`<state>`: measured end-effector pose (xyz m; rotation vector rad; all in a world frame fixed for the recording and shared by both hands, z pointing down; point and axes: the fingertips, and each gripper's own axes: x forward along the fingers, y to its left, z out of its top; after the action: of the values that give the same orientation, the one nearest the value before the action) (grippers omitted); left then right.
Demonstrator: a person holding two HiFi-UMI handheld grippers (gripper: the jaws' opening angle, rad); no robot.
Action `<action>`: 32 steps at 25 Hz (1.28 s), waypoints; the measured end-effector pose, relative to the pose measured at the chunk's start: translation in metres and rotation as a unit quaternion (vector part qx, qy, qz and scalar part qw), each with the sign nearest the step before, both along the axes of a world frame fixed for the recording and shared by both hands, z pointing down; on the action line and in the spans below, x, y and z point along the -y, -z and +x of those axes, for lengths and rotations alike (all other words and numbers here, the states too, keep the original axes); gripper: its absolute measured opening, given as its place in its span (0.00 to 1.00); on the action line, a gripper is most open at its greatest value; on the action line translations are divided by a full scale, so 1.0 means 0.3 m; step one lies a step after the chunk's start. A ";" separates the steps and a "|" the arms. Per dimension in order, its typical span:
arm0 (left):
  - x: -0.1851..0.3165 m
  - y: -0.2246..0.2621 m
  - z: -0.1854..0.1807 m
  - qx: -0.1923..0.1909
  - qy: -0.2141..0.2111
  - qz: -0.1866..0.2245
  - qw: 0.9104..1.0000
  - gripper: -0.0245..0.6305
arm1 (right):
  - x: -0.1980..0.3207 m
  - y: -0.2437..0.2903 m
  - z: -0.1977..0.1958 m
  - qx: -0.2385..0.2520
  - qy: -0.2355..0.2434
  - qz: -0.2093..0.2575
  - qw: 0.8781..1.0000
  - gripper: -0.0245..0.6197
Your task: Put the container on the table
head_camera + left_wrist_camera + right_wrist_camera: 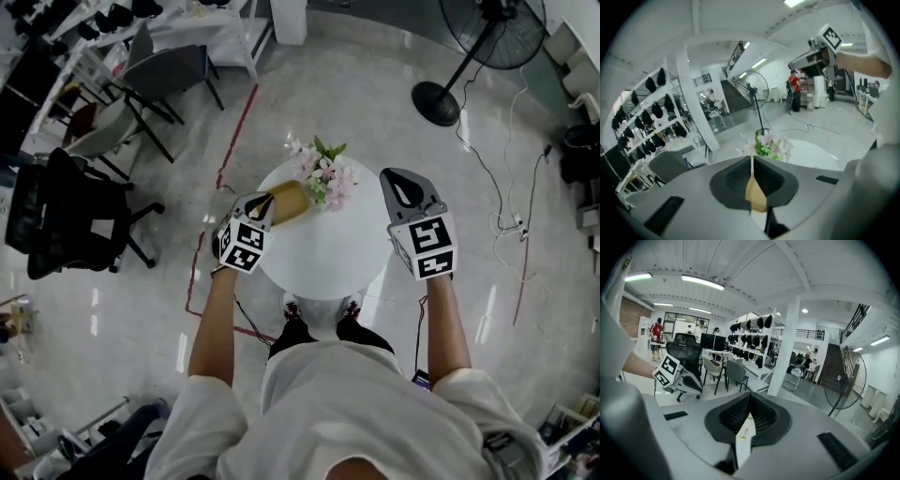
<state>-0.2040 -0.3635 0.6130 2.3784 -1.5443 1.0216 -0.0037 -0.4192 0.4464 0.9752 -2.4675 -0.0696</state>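
Observation:
A tan container (291,201) hangs tilted over the left edge of the round white table (328,258), and my left gripper (266,201) is shut on it. In the left gripper view a thin tan wall of the container (756,190) is pinched between the dark pads of the left gripper (752,161). My right gripper (397,176) is held over the table's right edge, jaws together and nothing in them; the right gripper view shows the right gripper (749,401) the same way. A bunch of pink flowers (324,176) stands at the table's far side, just beyond the container.
A standing fan (483,42) and loose cables (506,220) are on the floor at the right. Grey chairs (164,80) and a black office chair (70,216) stand at the left. A red tape line (234,141) runs along the floor beside the table.

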 end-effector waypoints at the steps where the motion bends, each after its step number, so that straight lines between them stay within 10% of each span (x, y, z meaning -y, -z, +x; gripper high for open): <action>1: 0.006 0.081 -0.020 -0.011 0.013 0.022 1.000 0.08 | 0.003 0.035 -0.012 0.002 0.005 0.013 1.000 0.06; 8: -0.018 0.571 -0.126 -0.101 0.080 0.153 0.980 0.07 | -0.017 0.281 -0.069 0.019 0.024 0.088 0.996 0.06; 15: -0.049 0.840 -0.114 -0.085 0.076 0.225 0.968 0.07 | -0.029 0.423 -0.092 0.022 0.035 0.132 0.990 0.06; 32: -0.114 1.056 -0.054 -0.055 0.068 0.268 0.959 0.07 | -0.102 0.540 -0.136 0.027 0.063 0.158 0.985 0.06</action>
<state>-0.2202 -0.3293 0.2963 2.5383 -2.1184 0.4689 -0.0444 -0.3886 0.2844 0.9535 -2.6182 -0.4958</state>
